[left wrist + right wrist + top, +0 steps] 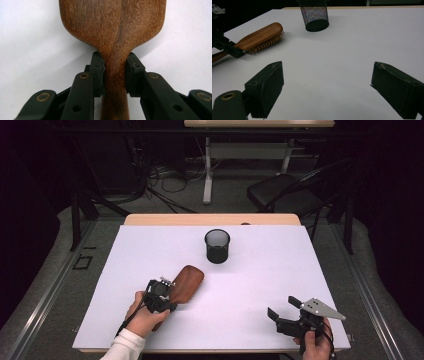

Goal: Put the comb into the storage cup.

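High view: we note the left gripper [167,296] near the front left of the white rectangular table top [260,270], clamped on the neck of the brown wooden paddle hairbrush [186,283]. The brush lies on the table with its head pointing away and to the right, toward the black round mesh cup [217,246], which stands upright well apart from it, toward the far edge. The right gripper [283,307] sits at the front right, its 2 jaws spread with nothing between them.

Left gripper view: we see both fingers [97,72] pressed against the narrow neck of the hairbrush [112,27], 1 on each side, the smooth wooden back facing up.

Right gripper view: we record the right gripper [325,82] released, its jaws wide over bare table. Farther off at left lies the hairbrush [260,33], bristles facing the table, the left gripper [225,46] grasping its handle end. The mesh cup [314,15] stands beyond.
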A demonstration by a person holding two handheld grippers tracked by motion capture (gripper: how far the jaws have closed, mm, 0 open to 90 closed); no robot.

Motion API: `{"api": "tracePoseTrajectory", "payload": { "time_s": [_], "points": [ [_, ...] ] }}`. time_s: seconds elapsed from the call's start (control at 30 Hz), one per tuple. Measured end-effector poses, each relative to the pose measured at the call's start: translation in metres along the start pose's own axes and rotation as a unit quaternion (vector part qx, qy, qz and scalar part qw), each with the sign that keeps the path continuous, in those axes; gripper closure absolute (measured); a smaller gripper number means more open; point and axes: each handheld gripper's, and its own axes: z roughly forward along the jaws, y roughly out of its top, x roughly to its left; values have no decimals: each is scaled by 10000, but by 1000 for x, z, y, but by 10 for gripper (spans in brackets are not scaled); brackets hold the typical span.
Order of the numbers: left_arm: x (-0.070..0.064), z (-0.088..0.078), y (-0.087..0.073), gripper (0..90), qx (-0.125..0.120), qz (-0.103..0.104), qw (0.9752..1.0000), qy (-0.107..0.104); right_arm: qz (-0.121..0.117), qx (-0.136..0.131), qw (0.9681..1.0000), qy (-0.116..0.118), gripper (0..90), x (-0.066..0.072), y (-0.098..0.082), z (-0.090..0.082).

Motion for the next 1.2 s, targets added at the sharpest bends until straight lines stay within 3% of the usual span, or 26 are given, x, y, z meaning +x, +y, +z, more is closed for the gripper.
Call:
{"api": "tracePoseTrajectory", "payload": {
  "time_s": [0.8,1.2],
  "points": [
    [2,-3,-6,721,-298,-49,9995,4,22,-5,10000,6,108,-1,0,0],
    [8,-6,-8,722,-486,-195,9985,-170,75,-12,10000,20,108,-1,0,0]
  ]
}}
